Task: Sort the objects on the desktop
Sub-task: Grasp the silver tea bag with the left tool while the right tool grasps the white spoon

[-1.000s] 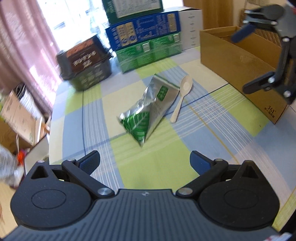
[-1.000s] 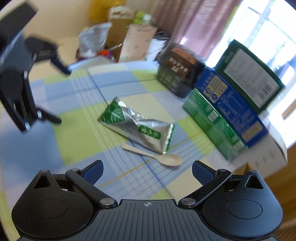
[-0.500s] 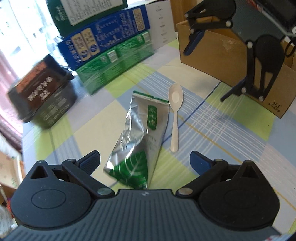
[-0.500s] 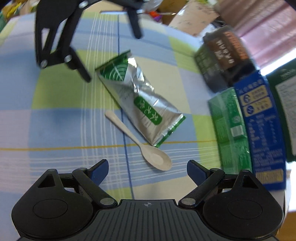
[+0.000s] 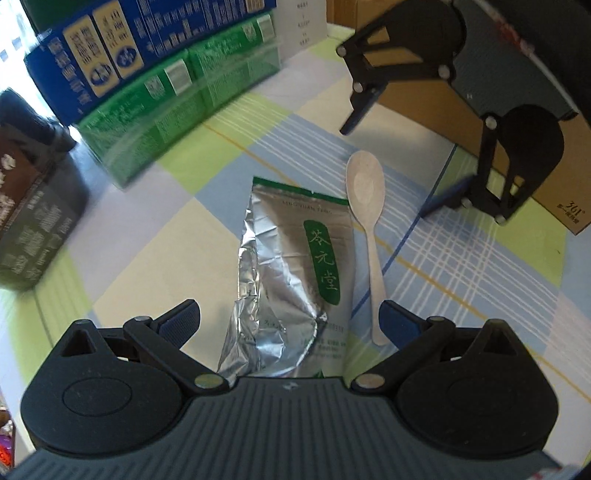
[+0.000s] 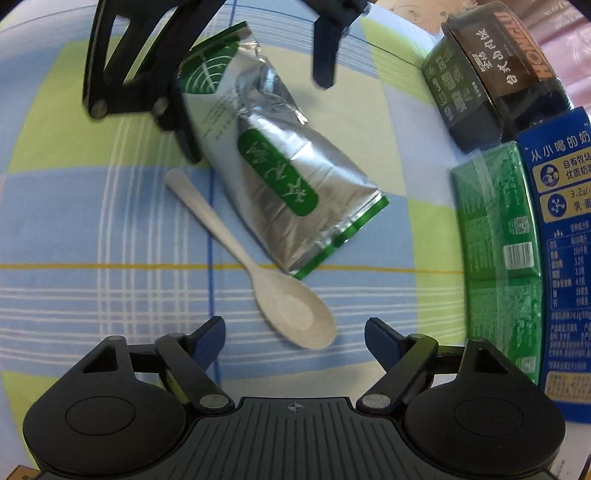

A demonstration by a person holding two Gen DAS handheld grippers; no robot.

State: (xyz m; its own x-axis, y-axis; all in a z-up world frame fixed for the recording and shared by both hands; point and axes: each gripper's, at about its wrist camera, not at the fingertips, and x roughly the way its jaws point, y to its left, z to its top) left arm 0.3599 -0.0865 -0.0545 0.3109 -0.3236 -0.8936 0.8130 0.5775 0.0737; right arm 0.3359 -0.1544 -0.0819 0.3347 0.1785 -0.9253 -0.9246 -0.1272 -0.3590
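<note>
On the checked tablecloth (image 6: 92, 229), nearest the right gripper (image 6: 294, 330), lies one pale spoon (image 6: 291, 306), its bowl just ahead of the blue fingertips; the jaws have just been closing but stand apart with nothing between them. Just past the spoon is one silver foil pouch (image 6: 295, 184) with a green label of Chinese characters, its edge against the spoon's neck. The left gripper (image 5: 290, 319) hangs over the pouch's near end, jaws spread wide, the crumpled foil between them yet untouched, and the spoon's handle tip sits just beside its right finger.

Only the left wrist view shows the open cardboard box (image 5: 554, 199) at the far right, printed "361°" near its corner (and the right gripper in front of it). Only the right wrist view gives readable print on the dark carton (image 6: 491, 74), "HONGFU" perhaps, the letters being partly cut off.

Farther off stand cartons, four that I count: the dark one, a green one (image 6: 495, 236), a blue milk carton (image 6: 561, 206) reading "3.2g", and a white one (image 5: 303, 22) seen from the left wrist alone.
</note>
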